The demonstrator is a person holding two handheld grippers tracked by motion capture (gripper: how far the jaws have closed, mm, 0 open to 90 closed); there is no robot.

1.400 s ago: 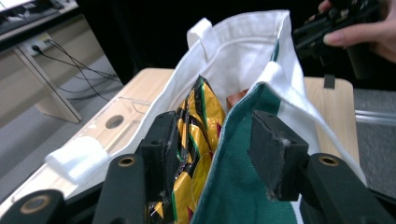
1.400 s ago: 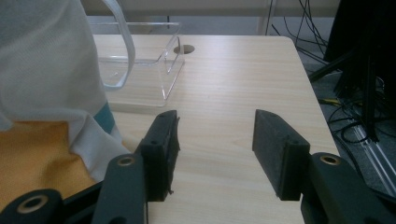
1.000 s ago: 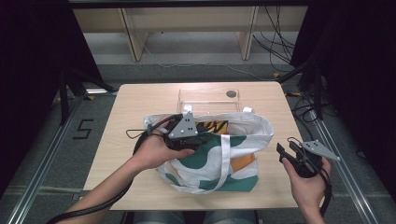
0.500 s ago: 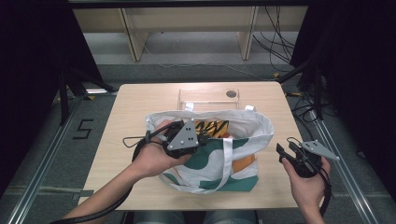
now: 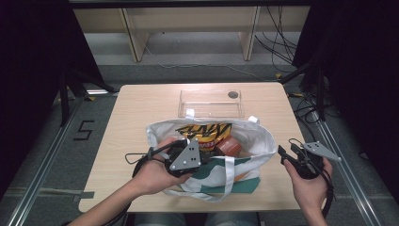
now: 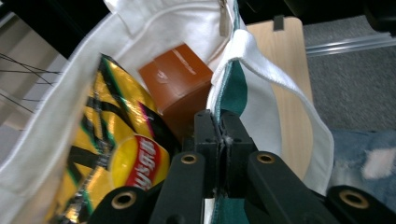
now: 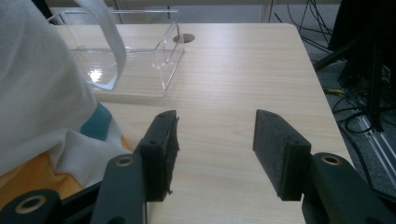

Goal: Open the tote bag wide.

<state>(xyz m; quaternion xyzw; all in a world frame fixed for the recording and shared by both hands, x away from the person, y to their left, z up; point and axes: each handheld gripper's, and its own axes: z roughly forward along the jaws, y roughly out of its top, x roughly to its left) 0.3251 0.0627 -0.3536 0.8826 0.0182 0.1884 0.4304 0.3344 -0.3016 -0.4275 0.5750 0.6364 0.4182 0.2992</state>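
Observation:
A white tote bag (image 5: pixel 256 136) with green and orange print lies on the table, its mouth open. Inside it are a yellow chips packet (image 5: pixel 204 132) and a brown box (image 5: pixel 229 145). My left gripper (image 5: pixel 202 156) is at the bag's near rim, shut on the fabric. In the left gripper view the jaws (image 6: pixel 218 123) pinch the white-and-green rim, with the chips packet (image 6: pixel 112 140) and the box (image 6: pixel 180 79) just beyond. My right gripper (image 5: pixel 288 151) is held to the right of the bag, open, and nothing lies between its pads (image 7: pixel 215 140).
A clear plastic tray (image 5: pixel 210 103) stands behind the bag, also seen in the right gripper view as the tray (image 7: pixel 126 51). The wooden table (image 5: pixel 136 113) has bare room at left and at right. Cables run on the floor past the right edge.
My left gripper has moved toward the table's near edge and a little down, drawing the bag's near rim with it. The right gripper has stayed where it was.

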